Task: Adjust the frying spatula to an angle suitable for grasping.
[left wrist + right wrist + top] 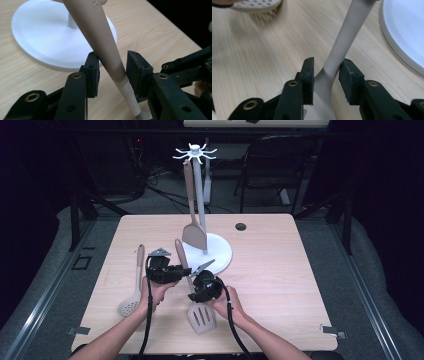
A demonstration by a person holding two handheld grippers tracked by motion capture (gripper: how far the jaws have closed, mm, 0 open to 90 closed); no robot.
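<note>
A beige slotted spatula [201, 317] lies on the wooden table with its handle pointing toward the white stand's base [220, 252]. My left gripper [172, 272] is shut on the handle [100, 30], which crosses slantwise between the pads, in front of the base [37, 32]. My right gripper [197, 287] is shut on the thin neck [348, 32] just above the blade, both pads against it. A second spatula [194, 235] hangs from the stand's hook ring [195, 153].
A perforated spoon [131, 304] lies to the left of the left hand, and its head [257, 5] shows in the right gripper view. The table has a cable hole [240, 226] at the back right. A chair [280, 160] stands behind the table.
</note>
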